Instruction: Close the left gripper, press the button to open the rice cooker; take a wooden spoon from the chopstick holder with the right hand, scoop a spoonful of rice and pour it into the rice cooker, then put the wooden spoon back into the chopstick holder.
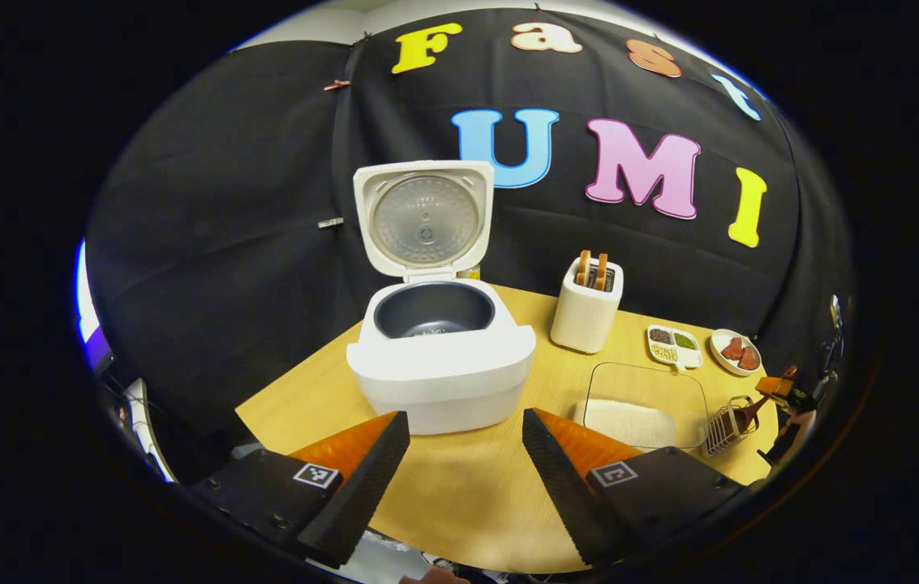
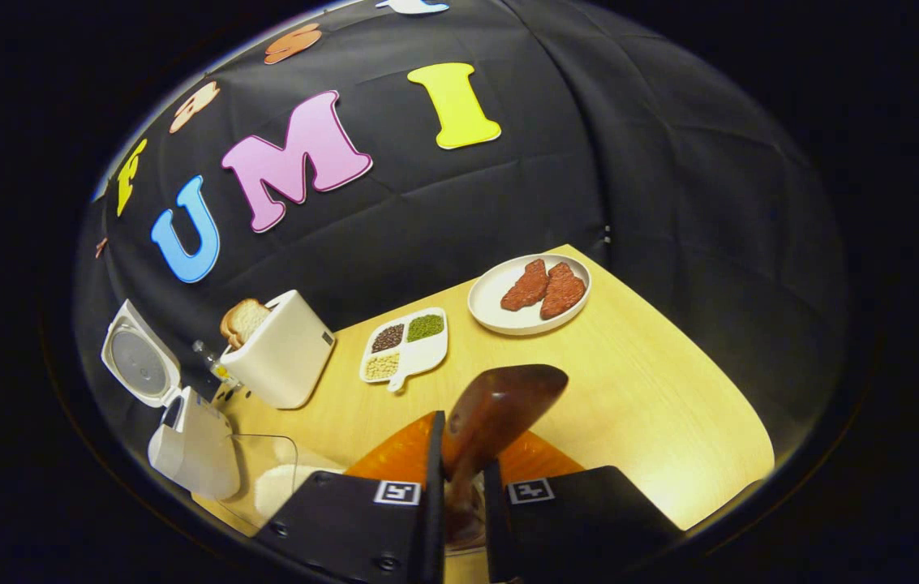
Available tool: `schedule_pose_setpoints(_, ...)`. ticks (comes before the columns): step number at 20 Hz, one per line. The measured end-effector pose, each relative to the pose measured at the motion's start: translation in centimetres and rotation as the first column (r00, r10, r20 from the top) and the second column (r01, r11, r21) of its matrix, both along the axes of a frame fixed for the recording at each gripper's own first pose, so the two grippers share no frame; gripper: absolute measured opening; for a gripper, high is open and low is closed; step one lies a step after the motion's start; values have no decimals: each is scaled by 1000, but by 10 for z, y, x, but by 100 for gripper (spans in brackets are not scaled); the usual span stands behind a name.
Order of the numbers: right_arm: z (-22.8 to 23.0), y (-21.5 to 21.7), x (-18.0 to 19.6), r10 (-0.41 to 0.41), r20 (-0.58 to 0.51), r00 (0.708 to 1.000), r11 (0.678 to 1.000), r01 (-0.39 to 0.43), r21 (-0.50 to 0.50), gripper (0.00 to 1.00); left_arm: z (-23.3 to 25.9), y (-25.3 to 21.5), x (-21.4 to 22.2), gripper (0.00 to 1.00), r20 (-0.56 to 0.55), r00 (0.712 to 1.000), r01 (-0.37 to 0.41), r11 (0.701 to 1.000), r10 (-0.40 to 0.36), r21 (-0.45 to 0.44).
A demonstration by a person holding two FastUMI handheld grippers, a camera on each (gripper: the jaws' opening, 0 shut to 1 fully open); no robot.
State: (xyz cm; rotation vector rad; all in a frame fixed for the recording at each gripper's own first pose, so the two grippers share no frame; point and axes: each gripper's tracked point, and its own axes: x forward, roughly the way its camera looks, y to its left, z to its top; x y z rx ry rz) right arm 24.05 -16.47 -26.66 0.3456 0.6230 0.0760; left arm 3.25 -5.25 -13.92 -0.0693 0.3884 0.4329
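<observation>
the pale wooden table (image 1: 475,487) carries the white rice cooker (image 1: 441,369) near its back left, its round lid (image 1: 424,217) standing upright and open over the dark inner pot (image 1: 433,309), with a clear glass tray of white rice (image 1: 644,401) to its right and the wire chopstick holder (image 1: 728,425) just beyond that tray. the left gripper (image 1: 465,454) hangs in front of the cooker with its fingers spread wide and nothing between them. the right gripper (image 2: 462,478) is clamped from both sides on the handle of the dark brown wooden spoon (image 2: 500,405), whose bowl rises above the table in the right gripper view.
</observation>
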Motion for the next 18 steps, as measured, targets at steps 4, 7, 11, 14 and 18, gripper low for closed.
schedule_pose_setpoints(4,18,4,-1,25,38,999,999,-24,-28,17,-8,6,-10,98,7,1000,-6,999,7,-53)
schedule_pose_setpoints(7,63,10,0,25,110,994,999,-22,-29,15,-3,15,-11,97,35,999,11,998,-9,-58)
schedule_pose_setpoints(11,120,23,0,36,222,974,996,-16,-90,15,-2,27,-11,97,60,997,50,998,-48,-44)
schedule_pose_setpoints(14,152,65,-9,77,281,957,996,-59,-70,15,-6,37,-13,97,47,993,106,994,-105,-19)
schedule_pose_setpoints(18,157,126,-22,144,311,940,989,-129,-68,15,-6,50,-21,97,55,986,161,986,-159,-33)
